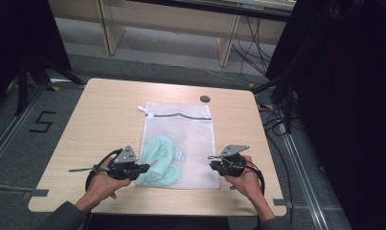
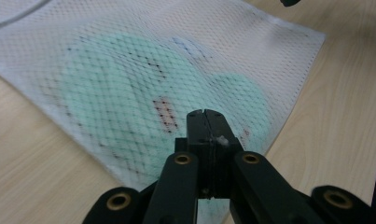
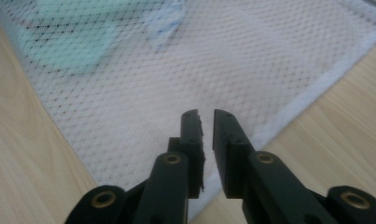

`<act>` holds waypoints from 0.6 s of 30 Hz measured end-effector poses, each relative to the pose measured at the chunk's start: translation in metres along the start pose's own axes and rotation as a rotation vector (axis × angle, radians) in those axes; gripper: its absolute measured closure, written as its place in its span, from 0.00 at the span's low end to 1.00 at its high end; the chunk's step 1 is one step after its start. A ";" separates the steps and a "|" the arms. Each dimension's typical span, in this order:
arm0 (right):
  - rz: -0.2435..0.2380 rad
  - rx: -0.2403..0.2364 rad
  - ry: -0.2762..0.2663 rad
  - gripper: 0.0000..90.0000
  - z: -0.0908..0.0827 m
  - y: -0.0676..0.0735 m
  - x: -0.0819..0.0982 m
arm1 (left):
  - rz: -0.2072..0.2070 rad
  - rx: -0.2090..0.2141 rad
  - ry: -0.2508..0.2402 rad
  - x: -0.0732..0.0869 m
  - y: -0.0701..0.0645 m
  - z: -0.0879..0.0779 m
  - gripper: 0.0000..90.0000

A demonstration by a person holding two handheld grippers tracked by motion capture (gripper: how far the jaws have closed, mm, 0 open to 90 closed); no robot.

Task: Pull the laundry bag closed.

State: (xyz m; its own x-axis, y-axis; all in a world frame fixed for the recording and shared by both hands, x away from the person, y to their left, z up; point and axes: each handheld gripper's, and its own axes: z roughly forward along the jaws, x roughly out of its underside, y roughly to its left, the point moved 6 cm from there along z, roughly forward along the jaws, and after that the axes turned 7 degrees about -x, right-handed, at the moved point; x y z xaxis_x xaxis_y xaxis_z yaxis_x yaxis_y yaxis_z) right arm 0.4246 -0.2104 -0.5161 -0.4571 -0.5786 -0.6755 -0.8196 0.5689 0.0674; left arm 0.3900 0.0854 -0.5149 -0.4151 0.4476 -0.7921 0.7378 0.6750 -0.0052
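At the near end of the bench [image 1: 104, 103] lies a white mesh laundry bag [image 1: 190, 139], flat, with a mint-green garment [image 1: 158, 160] bunched inside its near-left part. The left claw [image 2: 206, 116] has its jaws pressed together at the bag's near-left corner, over the garment; whether mesh is pinched between them I cannot tell. The right claw [image 3: 204, 119] is nearly clenched at the near-right corner, a thin slit left between the jaws, and it too seems to be nipping at the mesh edge rather than holding it surely. To do this step well, I judge each claw should catch only the hem of its corner, not the garment beneath, and both should lift evenly so the bag stays spread. Its long axis runs away from the person, the dark zip [image 1: 181, 115] at the far end.
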 end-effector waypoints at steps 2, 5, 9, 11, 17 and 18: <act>-0.023 -0.009 0.023 0.97 0.006 0.001 -0.002 | -0.001 0.004 0.017 0.000 -0.002 0.008 0.99; -0.045 -0.019 0.057 0.99 0.014 0.004 -0.003 | 0.037 0.003 0.025 -0.003 -0.001 0.014 0.99; -0.050 -0.016 0.093 0.99 0.019 0.005 -0.003 | -0.001 -0.001 0.015 -0.012 0.001 0.018 0.99; -0.055 -0.020 0.111 1.00 0.021 0.005 -0.002 | -0.004 0.005 0.031 -0.009 0.002 0.021 1.00; -0.062 -0.015 0.146 1.00 0.027 0.002 0.002 | -0.016 0.011 0.054 -0.002 0.003 0.026 1.00; -0.073 -0.013 0.152 1.00 0.028 0.001 0.003 | -0.010 0.000 0.058 -0.002 0.004 0.027 1.00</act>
State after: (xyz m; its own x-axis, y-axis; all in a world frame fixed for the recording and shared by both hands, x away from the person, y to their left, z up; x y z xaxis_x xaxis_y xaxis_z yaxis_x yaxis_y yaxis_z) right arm 0.4326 -0.1951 -0.5385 -0.4424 -0.7007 -0.5597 -0.8565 0.5152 0.0319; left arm 0.4087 0.0715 -0.5301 -0.4527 0.4744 -0.7550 0.7336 0.6795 -0.0128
